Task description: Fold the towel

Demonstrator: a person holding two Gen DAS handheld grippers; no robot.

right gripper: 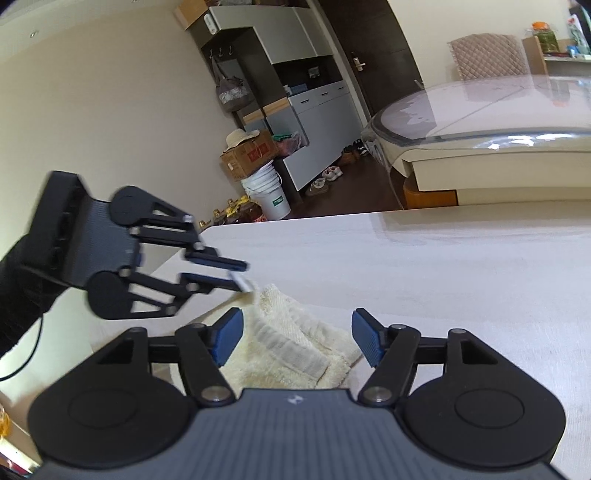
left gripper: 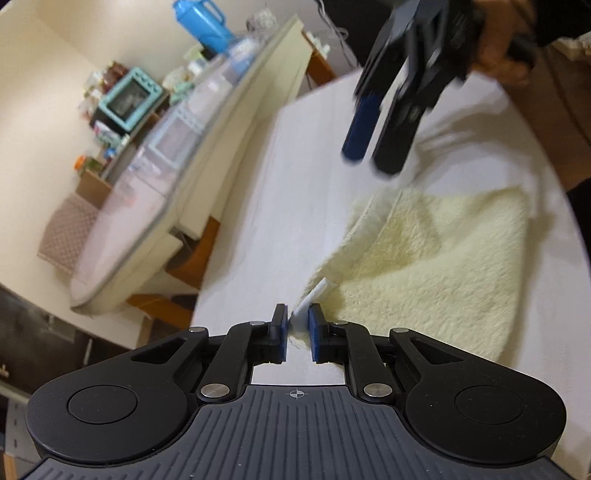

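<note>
A pale yellow fluffy towel (left gripper: 424, 258) lies partly folded on the white table (left gripper: 258, 203). My left gripper (left gripper: 300, 332) is shut on the towel's near corner, where a white label sticks out between the blue pads. The right wrist view shows that gripper (right gripper: 240, 277) from the side, pinching the label end just above the towel (right gripper: 288, 343). My right gripper (right gripper: 297, 341) hovers open over the towel's banded edge with nothing between its pads. In the left wrist view the right gripper (left gripper: 369, 162) hangs above the towel's far edge, held by a hand.
A round glass-topped table (right gripper: 480, 110) stands beyond the white table (right gripper: 443, 277), with a padded chair (right gripper: 484, 55) behind it. A blue jug (left gripper: 203, 22) and a teal mini oven (left gripper: 129, 99) sit on a sideboard. A white bucket (right gripper: 269, 195) and a cardboard box (right gripper: 247, 155) stand on the floor.
</note>
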